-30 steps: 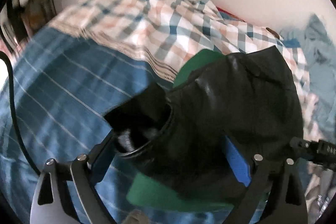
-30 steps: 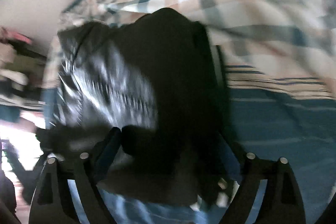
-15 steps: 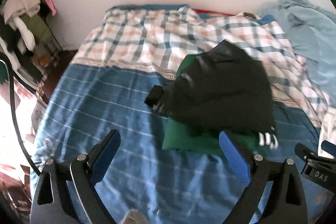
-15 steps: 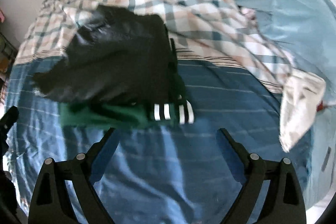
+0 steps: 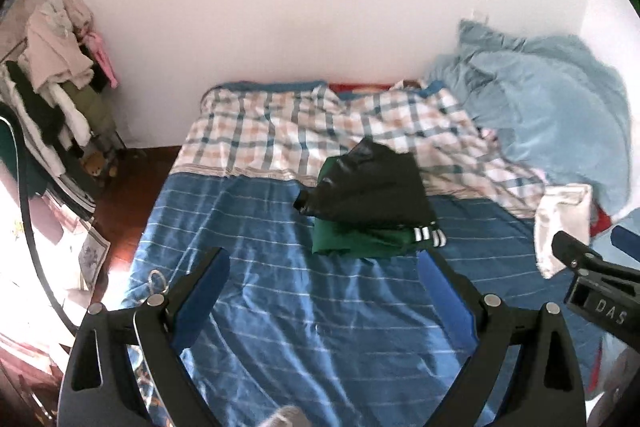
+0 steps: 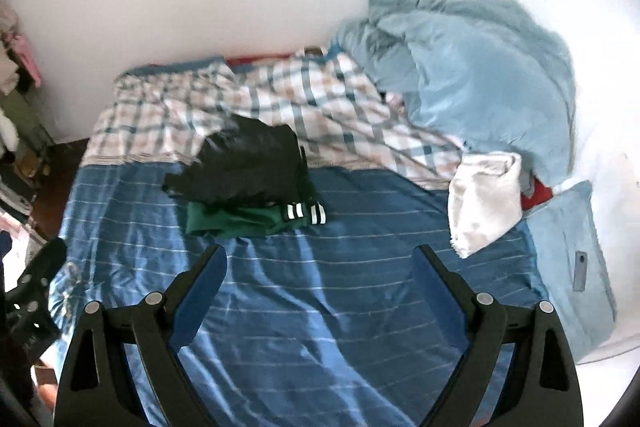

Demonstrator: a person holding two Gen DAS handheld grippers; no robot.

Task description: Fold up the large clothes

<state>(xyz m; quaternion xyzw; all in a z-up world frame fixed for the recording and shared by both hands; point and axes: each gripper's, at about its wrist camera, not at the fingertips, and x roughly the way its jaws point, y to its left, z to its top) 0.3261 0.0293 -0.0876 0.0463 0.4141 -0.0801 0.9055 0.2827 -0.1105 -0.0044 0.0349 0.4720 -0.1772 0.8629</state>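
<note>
Lying folded beyond both grippers' spread fingers (image 5: 444,291), black garment (image 5: 370,187) tops green garment (image 6: 236,221).

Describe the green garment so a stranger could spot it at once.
Look at the blue striped bedsheet, near where the plaid blanket begins. A folded black garment lies there; the green garment is folded directly underneath, with black-and-white striped cuffs poking out.
</note>
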